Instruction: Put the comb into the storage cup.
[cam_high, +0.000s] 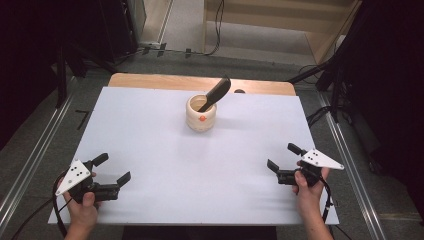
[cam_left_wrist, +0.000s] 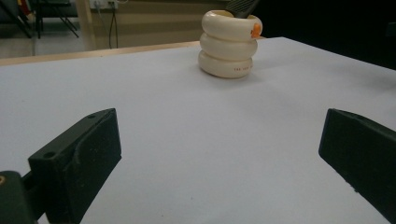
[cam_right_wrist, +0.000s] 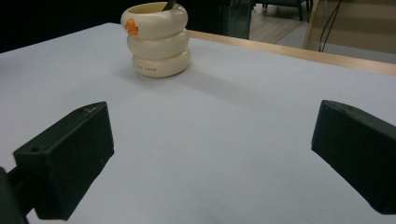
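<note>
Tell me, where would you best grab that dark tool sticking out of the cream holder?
Probably by the free upper end of the dark tool, which leans up and to the right, clear of the ringed cream holder. Coming from above on the right side seems best, so the right gripper, whose jaws stand open, looks the easier choice. The tool's lower part is hidden inside.
</note>
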